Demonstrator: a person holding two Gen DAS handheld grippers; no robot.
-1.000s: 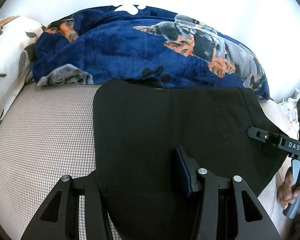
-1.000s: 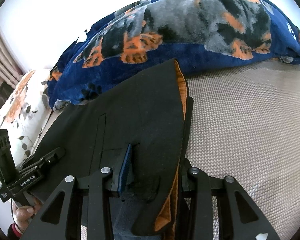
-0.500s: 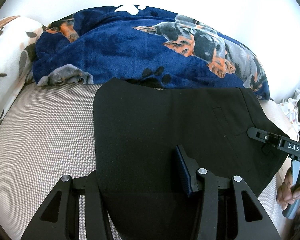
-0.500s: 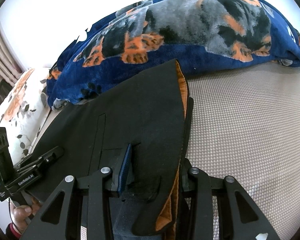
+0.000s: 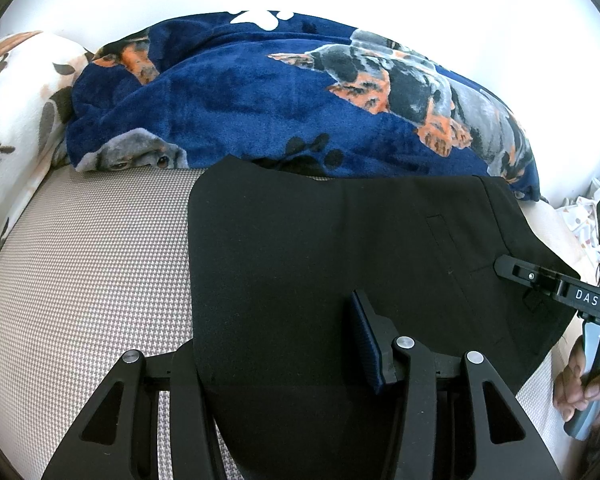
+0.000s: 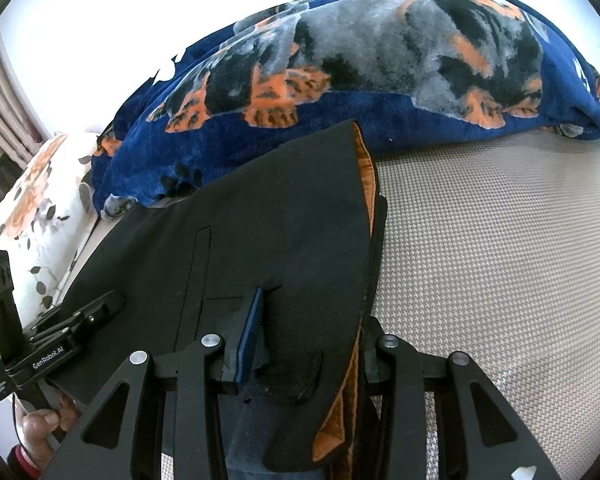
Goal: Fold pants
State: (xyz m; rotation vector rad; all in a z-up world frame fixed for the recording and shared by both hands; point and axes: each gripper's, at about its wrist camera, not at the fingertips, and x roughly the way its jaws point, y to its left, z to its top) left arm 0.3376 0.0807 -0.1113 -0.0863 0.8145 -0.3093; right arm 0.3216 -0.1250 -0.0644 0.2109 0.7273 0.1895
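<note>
The black pants lie spread over a woven, beige-checked surface, with their far edge reaching up to a heaped navy blanket printed with dogs and paw marks. In the right wrist view the same pants show an orange lining along their right edge, where the waistband curls over, and a stitched pocket outline on the left.

The left gripper has the near edge of the cloth between its fingers: the right finger's blue ribbed pad rests on top of the fabric, while the left finger is hidden under it. The fingers stand well apart, so whether they pinch the cloth cannot be told. The right gripper likewise straddles the lined waistband edge, one blue pad on the black fabric and the other finger behind the fold; its grip cannot be told either.

Each camera sees the other tool at the pants' side edge, held by a bare hand. To the far left lies a white pillow with a floral print.
</note>
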